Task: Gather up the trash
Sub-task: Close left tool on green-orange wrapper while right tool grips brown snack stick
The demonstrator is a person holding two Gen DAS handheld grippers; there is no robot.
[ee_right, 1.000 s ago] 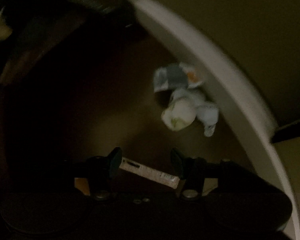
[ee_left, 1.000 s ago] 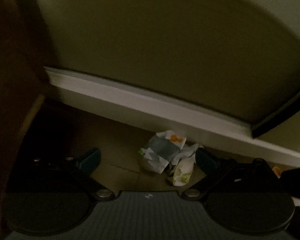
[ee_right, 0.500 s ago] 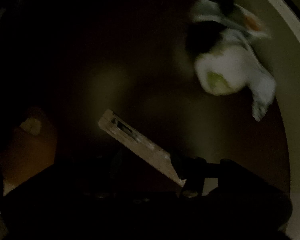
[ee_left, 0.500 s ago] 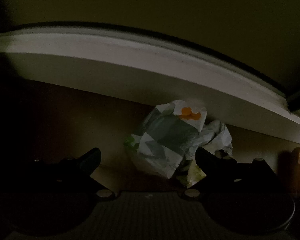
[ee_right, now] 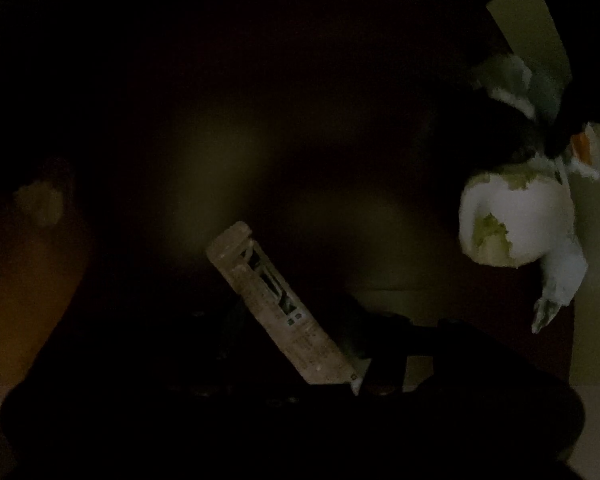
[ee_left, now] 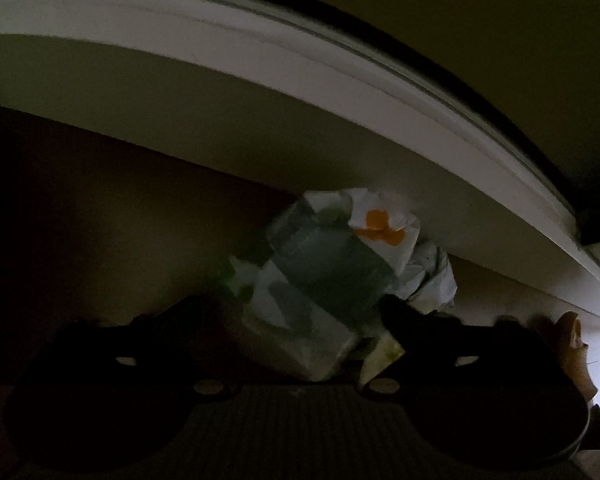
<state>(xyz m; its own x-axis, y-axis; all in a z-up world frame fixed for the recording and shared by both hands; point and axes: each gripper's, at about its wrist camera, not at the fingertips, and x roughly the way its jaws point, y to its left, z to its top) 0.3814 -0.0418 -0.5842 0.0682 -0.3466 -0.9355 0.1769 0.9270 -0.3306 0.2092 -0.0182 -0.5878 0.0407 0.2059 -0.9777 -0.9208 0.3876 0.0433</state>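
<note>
Dim brown floor (ee_left: 112, 232) runs up to a white baseboard (ee_left: 260, 92) that curves across the left wrist view, with the wall above it in shadow. Open floor lies to the left of the trash; on the right the baseboard closes in tight.

Crumpled wrappers (ee_left: 324, 280) lie on the floor against the baseboard (white paper with grey-green panels and an orange patch). I count two wads: the printed one in front and a paler one (ee_left: 432, 280) just behind it to the right. The left tool (ee_left: 290, 316) has its fingers spread, one either side of the printed wad; whether they touch it I cannot tell.

From the right wrist view the same heap (ee_right: 520, 220) sits at the right edge, well apart from the right tool (ee_right: 296, 340). That tool pinches one flat paper packet (ee_right: 276, 308), which sticks up tilted to the left. Its fingers are lost in darkness.
</note>
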